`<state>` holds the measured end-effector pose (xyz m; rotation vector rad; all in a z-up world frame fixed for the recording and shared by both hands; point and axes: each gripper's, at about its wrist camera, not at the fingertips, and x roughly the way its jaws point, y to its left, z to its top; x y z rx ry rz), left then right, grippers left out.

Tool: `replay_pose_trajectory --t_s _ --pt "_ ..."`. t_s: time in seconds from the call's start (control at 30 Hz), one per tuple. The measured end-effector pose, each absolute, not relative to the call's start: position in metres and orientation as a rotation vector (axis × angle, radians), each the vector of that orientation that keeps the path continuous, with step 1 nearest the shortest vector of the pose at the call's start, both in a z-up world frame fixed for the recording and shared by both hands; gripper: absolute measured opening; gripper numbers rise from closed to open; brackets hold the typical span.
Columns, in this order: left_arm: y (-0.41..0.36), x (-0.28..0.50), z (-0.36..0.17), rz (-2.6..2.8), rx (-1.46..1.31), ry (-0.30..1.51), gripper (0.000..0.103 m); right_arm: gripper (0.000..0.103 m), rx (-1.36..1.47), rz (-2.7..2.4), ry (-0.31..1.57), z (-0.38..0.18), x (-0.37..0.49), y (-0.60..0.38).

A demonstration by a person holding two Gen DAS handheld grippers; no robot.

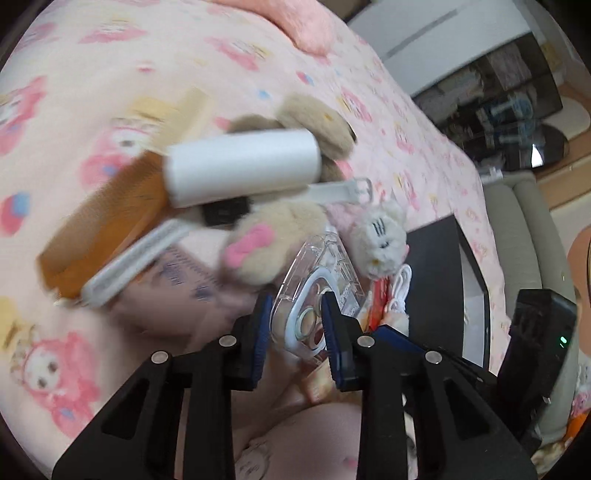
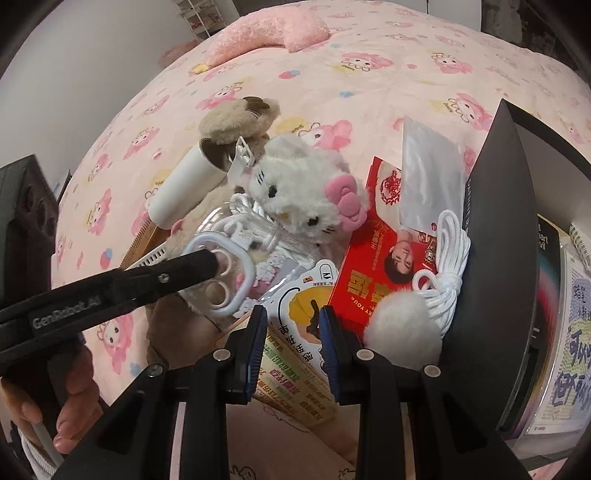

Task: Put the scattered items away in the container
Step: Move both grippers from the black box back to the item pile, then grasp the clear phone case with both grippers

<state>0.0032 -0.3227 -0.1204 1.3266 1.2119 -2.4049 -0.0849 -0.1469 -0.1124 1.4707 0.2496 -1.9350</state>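
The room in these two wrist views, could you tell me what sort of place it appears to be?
Most likely a bedroom: the clutter lies on a bed with a pink cartoon-print sheet, a fluffy pink pillow sits at its far end, and a white cat plush lies among the items.

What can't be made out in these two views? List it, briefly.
- Left wrist view: the lint roller and orange comb are smeared by motion blur.
- Right wrist view: the inside of the black box is hidden by its own wall.
- Both views: it is unclear whether the left gripper jaws press the clear phone case.
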Motion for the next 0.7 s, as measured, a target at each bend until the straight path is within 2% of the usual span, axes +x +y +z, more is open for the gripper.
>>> replay_pose_trajectory --t_s 0.1,0.2,0.23,0.3,0.37,0.47,0.63,0.7 --pt "-0.330 0.035 -0.124 -2.354 1.287 1.221 0.030 0.026 1.471 -1.930 0.268 -0.115 -0.083 -0.150" --pt "-0.333 0.048 -0.128 -2.301 1.309 1.127 0.030 0.026 1.487 -1.900 0.261 -0.120 -0.085 -0.155" --pt "-0.337 0.047 -0.129 -2.299 1.308 1.106 0.031 0.027 1.492 -1.884 0.250 -0.121 -0.085 -0.158" --pt "-0.344 0.046 -0.127 -2.303 1.278 1.100 0.035 0.035 1.487 -1.860 0.237 -0.121 -0.086 -0.162" --pt "-0.347 0.037 -0.126 -2.344 1.261 1.092 0.041 0.036 1.465 -1.843 0.223 -0.118 -0.087 -0.166" --pt "-0.350 0.016 -0.124 -2.409 1.286 1.081 0.043 0.043 1.450 -1.883 0.262 -0.120 -0.092 -0.171" --pt "-0.350 0.011 -0.111 -2.489 1.240 1.118 0.047 0.044 1.512 -1.883 0.238 -0.130 -0.102 -0.167" --pt "-0.349 0.005 -0.117 -2.513 1.260 1.166 0.052 0.044 1.507 -1.881 0.248 -0.131 -0.102 -0.168"
